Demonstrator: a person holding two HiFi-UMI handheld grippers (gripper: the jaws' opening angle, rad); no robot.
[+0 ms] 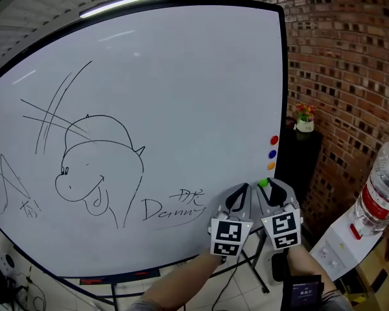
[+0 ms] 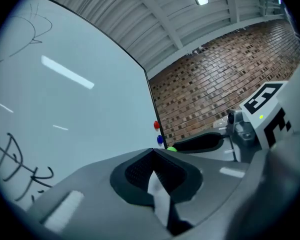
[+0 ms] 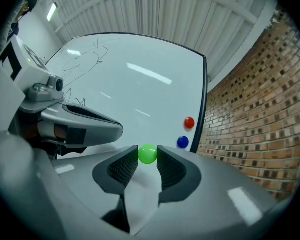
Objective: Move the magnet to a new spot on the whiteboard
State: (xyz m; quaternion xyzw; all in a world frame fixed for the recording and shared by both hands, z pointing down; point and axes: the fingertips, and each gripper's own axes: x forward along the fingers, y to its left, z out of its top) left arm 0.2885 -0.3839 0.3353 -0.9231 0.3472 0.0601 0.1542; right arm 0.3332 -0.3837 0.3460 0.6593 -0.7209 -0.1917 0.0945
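Note:
A small green ball-shaped magnet (image 3: 148, 154) sits pinched between the pads of my right gripper (image 3: 148, 155), which is shut on it. In the head view the green magnet (image 1: 263, 183) shows at the tip of the right gripper (image 1: 264, 186), in front of the lower right corner of the whiteboard (image 1: 181, 96). I cannot tell whether it touches the board. My left gripper (image 1: 242, 190) hangs close beside it on the left, its jaws (image 2: 152, 150) meeting at the tips with nothing between them.
Red (image 1: 274, 140), blue (image 1: 272, 153) and orange (image 1: 270, 166) magnets line the board's right edge. Marker drawings and writing (image 1: 97, 167) cover its left and lower part. To the right are a brick wall (image 1: 350, 70), a black cabinet with a flower pot (image 1: 304, 118) and a water bottle (image 1: 379, 193).

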